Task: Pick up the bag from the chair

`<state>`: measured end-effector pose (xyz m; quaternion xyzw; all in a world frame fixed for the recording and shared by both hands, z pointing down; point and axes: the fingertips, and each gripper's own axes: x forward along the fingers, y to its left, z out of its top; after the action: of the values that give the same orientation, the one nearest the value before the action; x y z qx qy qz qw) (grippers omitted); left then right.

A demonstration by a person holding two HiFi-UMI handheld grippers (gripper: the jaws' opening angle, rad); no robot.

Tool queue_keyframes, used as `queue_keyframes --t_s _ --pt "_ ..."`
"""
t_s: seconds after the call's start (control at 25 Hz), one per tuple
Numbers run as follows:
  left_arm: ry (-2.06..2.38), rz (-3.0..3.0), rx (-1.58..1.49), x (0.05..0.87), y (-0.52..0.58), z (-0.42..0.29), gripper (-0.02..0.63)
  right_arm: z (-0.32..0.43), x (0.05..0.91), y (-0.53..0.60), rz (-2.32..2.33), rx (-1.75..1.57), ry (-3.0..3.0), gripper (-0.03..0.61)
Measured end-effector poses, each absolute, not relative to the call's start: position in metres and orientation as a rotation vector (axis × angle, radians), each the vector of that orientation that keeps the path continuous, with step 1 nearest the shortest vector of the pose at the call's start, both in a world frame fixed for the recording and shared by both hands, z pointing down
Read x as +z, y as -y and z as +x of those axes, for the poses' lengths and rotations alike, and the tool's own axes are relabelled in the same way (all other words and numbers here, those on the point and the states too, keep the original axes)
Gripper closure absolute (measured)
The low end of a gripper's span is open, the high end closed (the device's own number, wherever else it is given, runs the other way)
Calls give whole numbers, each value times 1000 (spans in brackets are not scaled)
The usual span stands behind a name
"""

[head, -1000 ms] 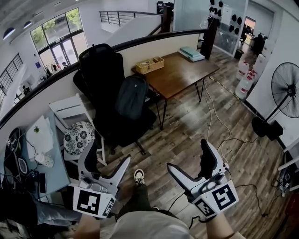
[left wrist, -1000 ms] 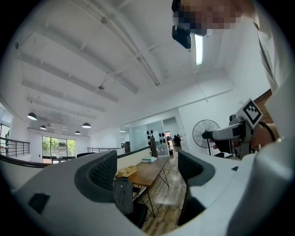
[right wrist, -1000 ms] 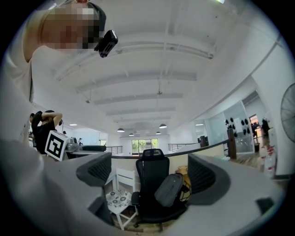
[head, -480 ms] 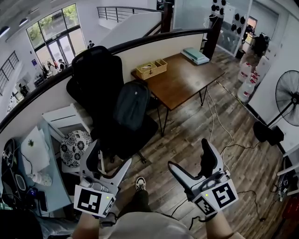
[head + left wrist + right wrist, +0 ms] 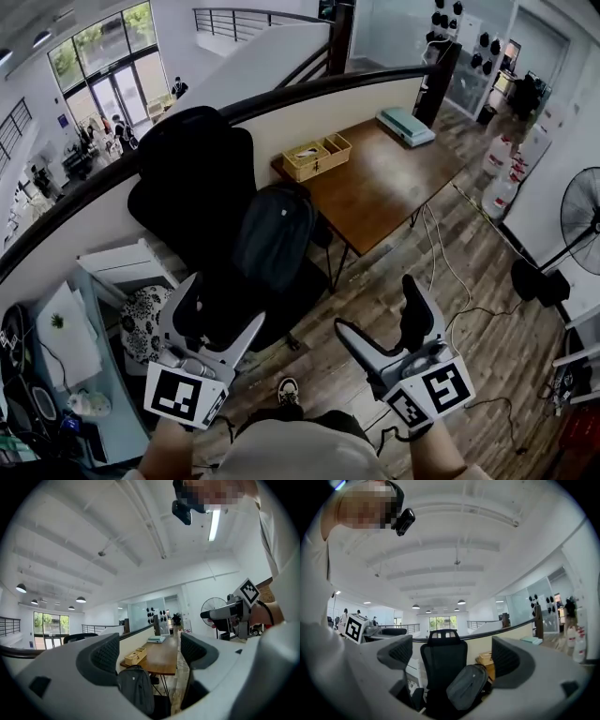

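A dark grey backpack (image 5: 274, 236) leans against the back of a black office chair (image 5: 192, 178), resting on its seat. It also shows in the left gripper view as the backpack (image 5: 136, 689) and in the right gripper view as the backpack (image 5: 468, 687) on the chair (image 5: 443, 665). My left gripper (image 5: 214, 314) hangs open just short of the seat's near edge. My right gripper (image 5: 380, 314) is open too, over the wooden floor to the right of the chair. Nothing is between either pair of jaws.
A wooden desk (image 5: 375, 183) with a wicker tray (image 5: 317, 156) and a teal box (image 5: 406, 126) stands right beside the chair. A white stool with a patterned cushion (image 5: 142, 319) is at the left. A floor fan (image 5: 574, 220) and cables (image 5: 441, 272) lie at the right.
The view has closed in on the chair: chair and backpack sit lower and larger. Both grippers stay open and hold about the same place in the view.
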<state>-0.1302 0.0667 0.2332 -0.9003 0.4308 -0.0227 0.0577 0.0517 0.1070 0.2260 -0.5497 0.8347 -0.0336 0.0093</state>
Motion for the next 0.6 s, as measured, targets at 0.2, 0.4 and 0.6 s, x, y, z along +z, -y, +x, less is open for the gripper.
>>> queue_keyframes --t_s 0.2,0.4,0.6 --pt "-1309 -2737 -79 239 -14 -145 219 41 233 -53 -1727 -128 -2617 54" --pt "-1314 -2725 -78 244 23 -150 219 41 242 -12 -1736 -131 -2621 54" --pt "-1322 -2717 -108 255 60 -142 219 49 253 29 -1714 -146 -2630 54"
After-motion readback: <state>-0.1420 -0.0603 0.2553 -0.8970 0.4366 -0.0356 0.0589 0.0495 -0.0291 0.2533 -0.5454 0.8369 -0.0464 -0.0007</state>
